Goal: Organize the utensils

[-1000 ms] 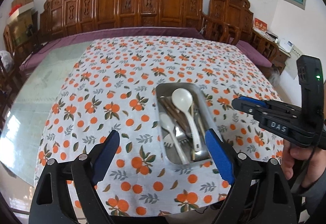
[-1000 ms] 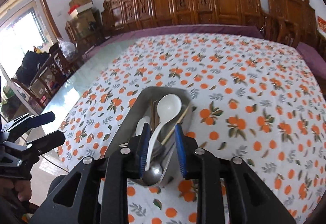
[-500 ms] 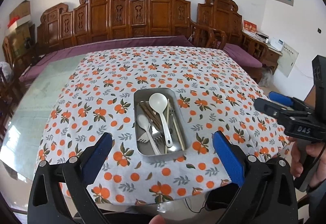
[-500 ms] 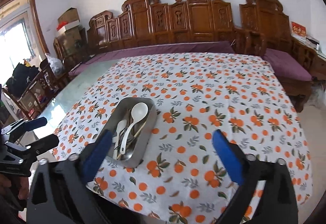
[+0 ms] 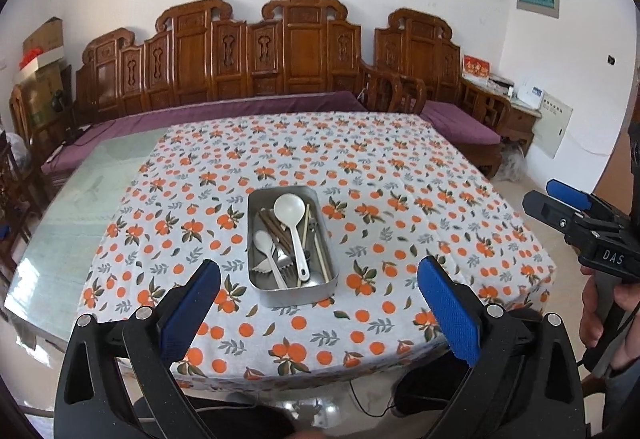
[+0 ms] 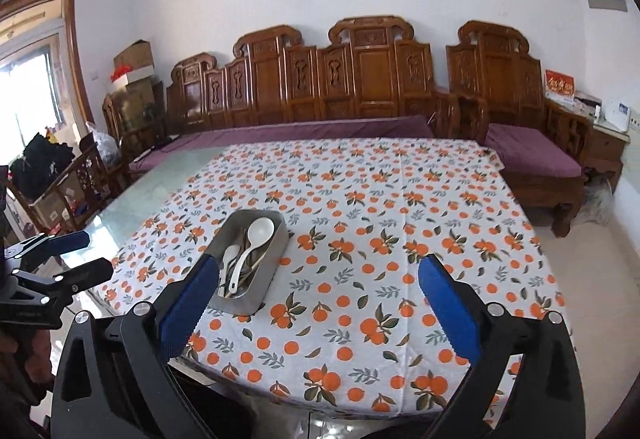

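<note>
A metal tray (image 5: pixel 256 199) stands near the table's front edge; it also shows in the right wrist view (image 6: pixel 276 243). In it lie a large white spoon (image 5: pixel 291 215), a small white spoon (image 5: pixel 265 243), a fork (image 5: pixel 283 259), brown chopsticks (image 5: pixel 273 227) and pale chopsticks (image 5: pixel 309 223). My left gripper (image 5: pixel 318 313) is open and empty, held back off the table in front of the tray. My right gripper (image 6: pixel 318 313) is open and empty, back from the table edge, to the tray's right.
The table carries an orange-print cloth (image 5: pixel 360 167) with bare glass (image 5: pixel 72 207) on its left. A carved wooden bench with purple cushion (image 5: pixel 224 107) runs behind. A side table (image 5: pixel 516 115) stands at the right. Chairs and boxes (image 6: pixel 60 179) crowd the left.
Both grippers have pulled back and up from the tray. The right gripper, nearly closed around the large spoon's handle a second ago, has opened wide and left the spoon in the tray.
</note>
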`<state>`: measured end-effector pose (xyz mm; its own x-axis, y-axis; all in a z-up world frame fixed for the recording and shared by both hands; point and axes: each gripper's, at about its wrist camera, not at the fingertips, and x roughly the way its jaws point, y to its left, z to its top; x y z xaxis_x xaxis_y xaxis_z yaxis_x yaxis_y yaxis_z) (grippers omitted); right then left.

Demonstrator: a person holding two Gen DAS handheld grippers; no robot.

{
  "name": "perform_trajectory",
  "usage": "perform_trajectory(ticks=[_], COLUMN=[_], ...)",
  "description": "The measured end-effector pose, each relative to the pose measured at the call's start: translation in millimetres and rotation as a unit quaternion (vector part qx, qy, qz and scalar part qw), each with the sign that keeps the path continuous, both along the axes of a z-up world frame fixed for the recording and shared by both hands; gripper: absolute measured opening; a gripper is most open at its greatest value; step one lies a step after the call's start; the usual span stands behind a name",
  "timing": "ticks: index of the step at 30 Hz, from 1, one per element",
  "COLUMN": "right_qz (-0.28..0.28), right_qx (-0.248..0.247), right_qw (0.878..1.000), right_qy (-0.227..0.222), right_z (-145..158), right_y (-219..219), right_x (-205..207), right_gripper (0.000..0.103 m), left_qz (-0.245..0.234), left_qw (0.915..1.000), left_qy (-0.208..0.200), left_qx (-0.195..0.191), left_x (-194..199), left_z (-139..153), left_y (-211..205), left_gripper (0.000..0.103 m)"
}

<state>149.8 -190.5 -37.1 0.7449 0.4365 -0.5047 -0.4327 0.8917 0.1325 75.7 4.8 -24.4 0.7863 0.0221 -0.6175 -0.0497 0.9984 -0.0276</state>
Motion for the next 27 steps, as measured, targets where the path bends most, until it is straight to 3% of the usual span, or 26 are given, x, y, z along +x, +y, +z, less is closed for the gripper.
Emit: perform_trajectory(ticks=[14,27], right_qz=[-0.024,0.002], right_qx=[0.018,0.033], right_qw=[0.998,0.994], right_qy=[-0.063,-0.105], right_z=[51.1,83.2], right_y=[-29.7,-21.6], right_x=[-28.9,-46.8], right_gripper=[0.100,0.100], left_qz=[-0.005,-0.021], left_qw=[0.9967,0.9933], left_qy=[-0.079,-0.111], left_qx=[0.019,0.022], left_x=[-31.8,-41.3], left_z=[67.9,88.8], left_y=[-23.3,-27.8], left_gripper=[0.095,0.095])
